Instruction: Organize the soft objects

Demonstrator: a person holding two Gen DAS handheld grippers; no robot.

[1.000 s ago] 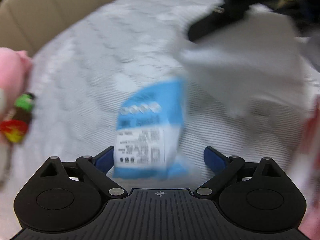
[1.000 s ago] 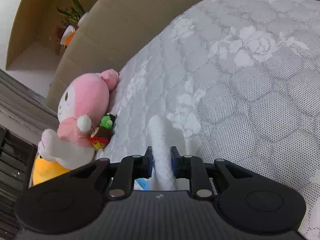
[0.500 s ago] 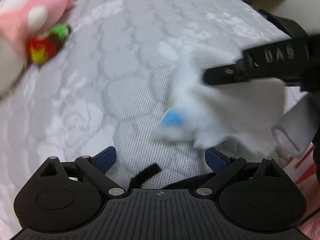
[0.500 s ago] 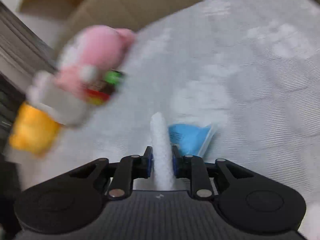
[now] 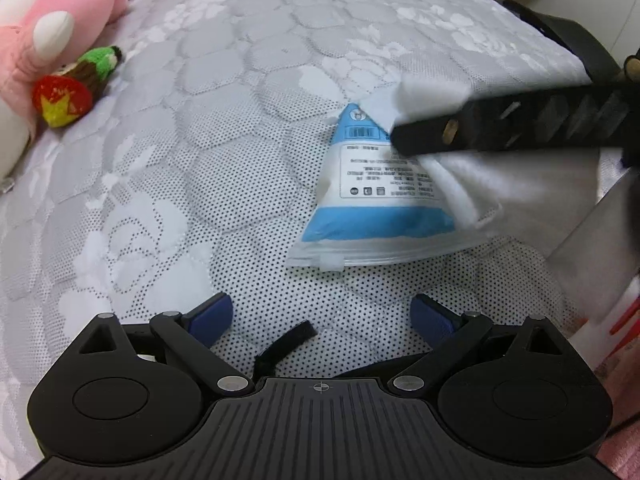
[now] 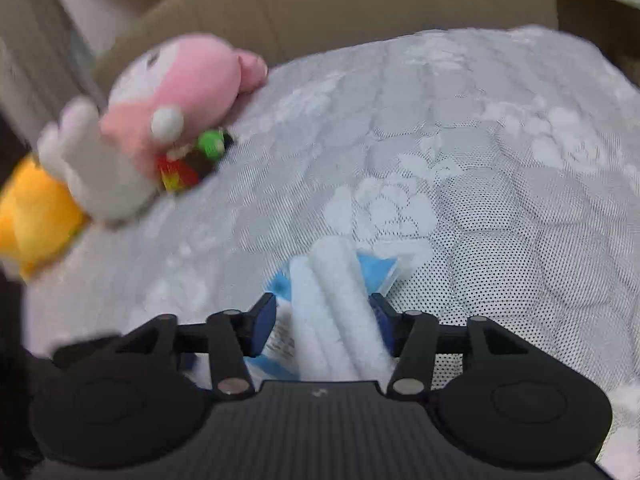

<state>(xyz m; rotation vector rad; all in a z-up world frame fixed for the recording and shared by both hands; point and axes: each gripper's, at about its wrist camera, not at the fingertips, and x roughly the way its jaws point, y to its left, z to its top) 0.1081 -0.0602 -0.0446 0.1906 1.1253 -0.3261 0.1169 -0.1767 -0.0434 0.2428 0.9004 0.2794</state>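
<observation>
Towel [image 6: 340, 312], white, folded: long axis runs up the frame from right gripper [image 6: 324, 320], over blue packet [image 5: 380, 200]. Its jaws have just been opening, pads loose beside the folds. Left gripper [image 5: 322, 316] gapes empty.

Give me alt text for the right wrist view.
The right tongs straddle a folded white towel lying over a blue-and-white packet on a grey quilted mattress; their jaws have just been opening. A pink plush toy lies blurred at upper left.

A folded white towel [image 6: 340, 312] lies on a blue-and-white plastic pouch [image 5: 372, 196]. The pouch lies flat on the grey quilted mattress [image 5: 240, 120].
</observation>
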